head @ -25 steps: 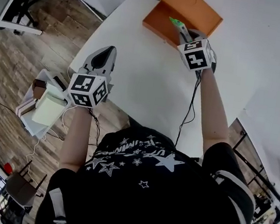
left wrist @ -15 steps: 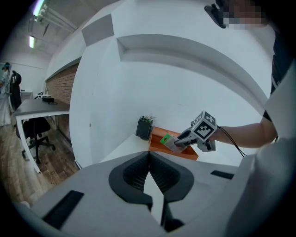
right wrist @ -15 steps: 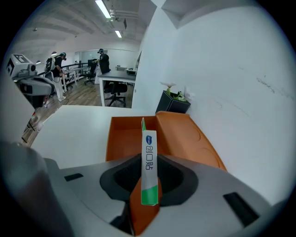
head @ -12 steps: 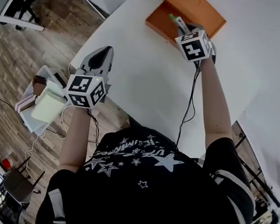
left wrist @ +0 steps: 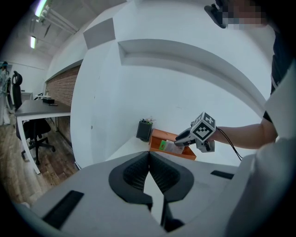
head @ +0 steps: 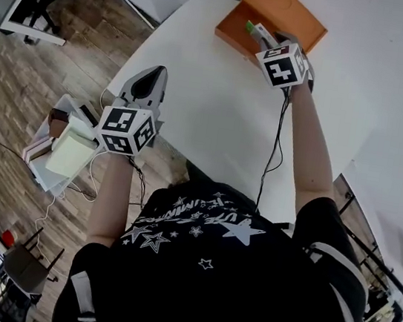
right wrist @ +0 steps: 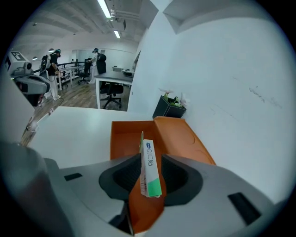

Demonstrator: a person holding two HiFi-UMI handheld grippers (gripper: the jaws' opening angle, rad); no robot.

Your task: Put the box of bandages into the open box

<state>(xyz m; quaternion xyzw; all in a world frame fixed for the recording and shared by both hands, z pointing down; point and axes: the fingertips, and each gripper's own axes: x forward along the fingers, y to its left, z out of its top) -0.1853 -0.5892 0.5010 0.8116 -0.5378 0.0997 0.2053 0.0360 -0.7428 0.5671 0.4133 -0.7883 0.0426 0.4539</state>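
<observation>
My right gripper (head: 260, 32) is shut on the box of bandages (right wrist: 150, 168), a thin white and green carton standing on edge between the jaws. It hangs over the near wall of the open orange box (right wrist: 132, 136), whose lid (right wrist: 181, 137) lies flat to the right. From the head view the bandage box (head: 250, 27) pokes out above the orange box (head: 297, 20) at the table's far side. My left gripper (head: 150, 81) is shut and empty, off the table's left edge. In the left gripper view its jaws (left wrist: 149, 161) meet, with the right gripper (left wrist: 184, 137) far ahead.
A dark pot with a small plant (right wrist: 169, 108) stands just behind the orange box. The white table (head: 223, 115) spreads between the grippers. Below the left gripper, a low stand with papers (head: 64, 151) sits on the wooden floor. Desks and chairs (right wrist: 110, 88) fill the room behind.
The right gripper has carried the bandage box a little farther forward, over the orange box's near wall. The left gripper has hardly moved.
</observation>
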